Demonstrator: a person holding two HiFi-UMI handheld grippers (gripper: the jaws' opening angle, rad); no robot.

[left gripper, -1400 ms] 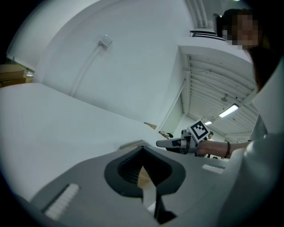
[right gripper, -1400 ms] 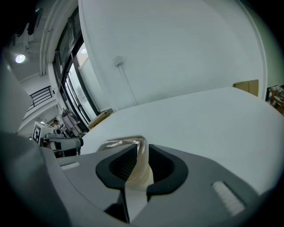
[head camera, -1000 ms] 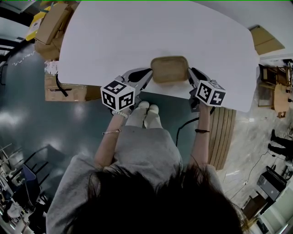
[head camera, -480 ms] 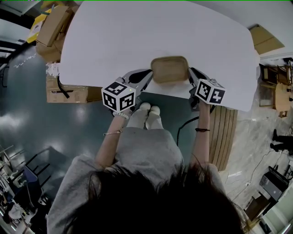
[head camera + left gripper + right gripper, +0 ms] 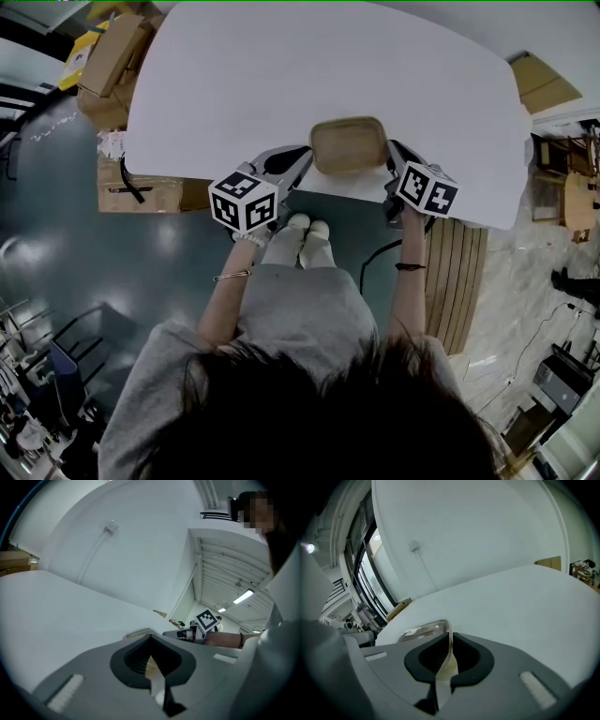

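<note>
Shallow tan tray (image 5: pixel 349 144) sits at the near edge of the white table (image 5: pixel 328 66), roughly mid-width; whether it rests on the table or hangs just above it cannot be told. Left tongs (image 5: pixel 302 161) are clamped on the tray's left rim, the thin wall pinched between ribbed pads (image 5: pixel 133 660). Right tongs (image 5: pixel 392 159) are clamped on the tray's right rim, its translucent wall seen edge-on between the pads (image 5: pixel 431 660).
</note>
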